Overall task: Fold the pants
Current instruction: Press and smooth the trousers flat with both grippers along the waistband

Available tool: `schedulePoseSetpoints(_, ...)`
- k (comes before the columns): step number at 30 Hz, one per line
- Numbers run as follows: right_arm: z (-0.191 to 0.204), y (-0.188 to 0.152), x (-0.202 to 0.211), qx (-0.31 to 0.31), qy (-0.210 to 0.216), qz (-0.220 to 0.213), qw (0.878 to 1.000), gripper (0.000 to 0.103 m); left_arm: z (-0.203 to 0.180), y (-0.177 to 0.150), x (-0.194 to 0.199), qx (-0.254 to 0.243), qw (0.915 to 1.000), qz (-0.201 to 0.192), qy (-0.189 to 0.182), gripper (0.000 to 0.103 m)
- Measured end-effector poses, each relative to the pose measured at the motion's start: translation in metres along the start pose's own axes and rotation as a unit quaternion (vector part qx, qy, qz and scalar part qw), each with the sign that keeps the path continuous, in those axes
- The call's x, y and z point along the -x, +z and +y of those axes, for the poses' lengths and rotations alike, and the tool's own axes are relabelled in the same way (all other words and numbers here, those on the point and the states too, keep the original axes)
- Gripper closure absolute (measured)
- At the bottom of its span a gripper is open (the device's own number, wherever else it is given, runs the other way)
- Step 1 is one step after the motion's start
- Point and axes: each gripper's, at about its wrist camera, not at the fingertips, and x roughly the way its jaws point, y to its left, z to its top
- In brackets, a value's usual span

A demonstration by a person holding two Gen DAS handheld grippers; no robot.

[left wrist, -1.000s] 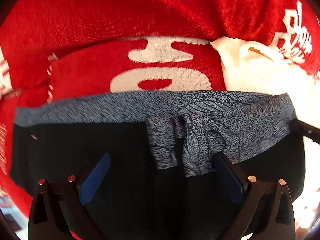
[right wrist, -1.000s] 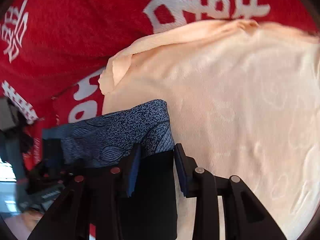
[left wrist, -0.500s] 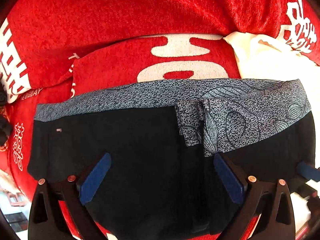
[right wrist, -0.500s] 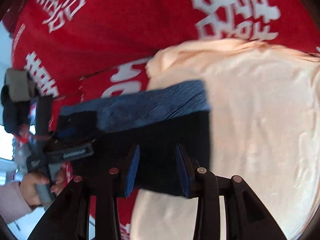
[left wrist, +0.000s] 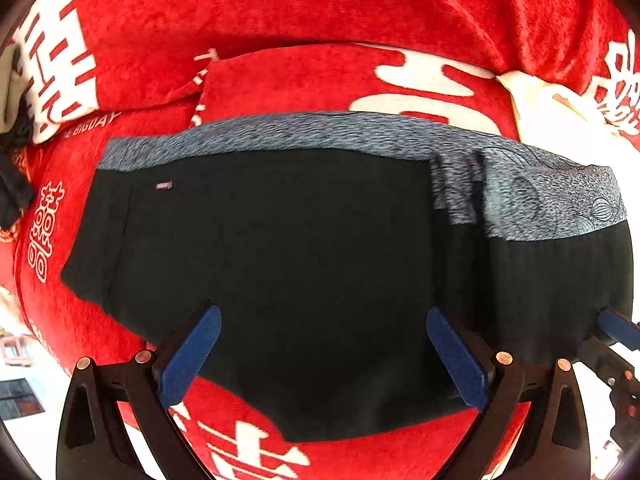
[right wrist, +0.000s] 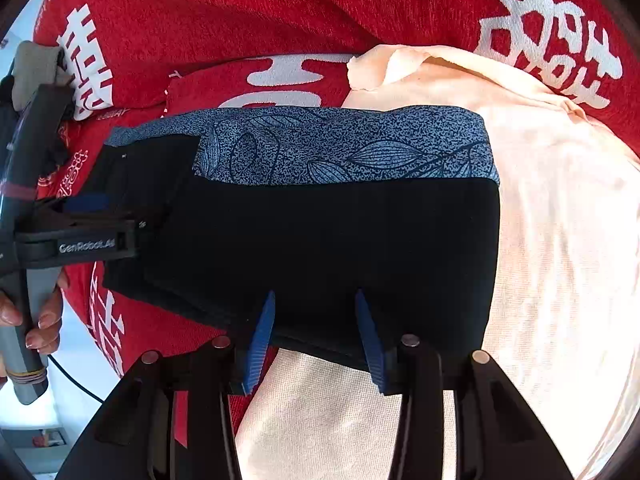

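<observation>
I hold both tools above the folded black pants (right wrist: 340, 240), which lie flat on the red blanket (left wrist: 320, 8), their right end resting on a cream cloth (right wrist: 560, 220). The patterned grey waistband (right wrist: 348, 148) runs along the top edge in both wrist views, so the long axis of the bundle goes left to right across each frame.

My left gripper (left wrist: 324, 356) stands wide, nothing between its blue pads, over the lower middle of the fabric. My right gripper (right wrist: 316, 340) is narrower and its jaws are opening; the pants' lower hem lies just beyond the tips, not pinched as far as I can see.

In the right wrist view my left hand (right wrist: 36, 320) and its tool sit at the left end of the bundle. Judging by this, my right tool is nearer the right end and the lower hem, my left nearer the left.
</observation>
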Motion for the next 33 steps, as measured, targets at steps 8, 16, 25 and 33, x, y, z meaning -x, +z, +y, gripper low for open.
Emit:
schedulePoseSetpoints(8,0.047,0.019,-0.003,-0.029,0.029,-0.026,0.999,0.056,0.045,-0.006,0.006,0.002,1.0000,0.009,-0.002,0.000)
schedulePoseSetpoints(16,0.096,0.017,-0.041,-0.044,-0.001,0.025,0.999,0.056,0.095,-0.021,0.003,0.031,0.9993,0.021,-0.008,0.000)
schedulePoseSetpoints(25,0.129,0.014,-0.036,-0.012,-0.041,0.048,0.998,0.051,0.141,-0.030,-0.007,0.071,0.9969,0.027,-0.020,0.000)
schedulePoseSetpoints(33,0.146,0.013,-0.036,-0.011,-0.068,0.061,0.996,0.046,0.170,-0.036,-0.013,0.097,0.9946,0.031,-0.022,0.000)
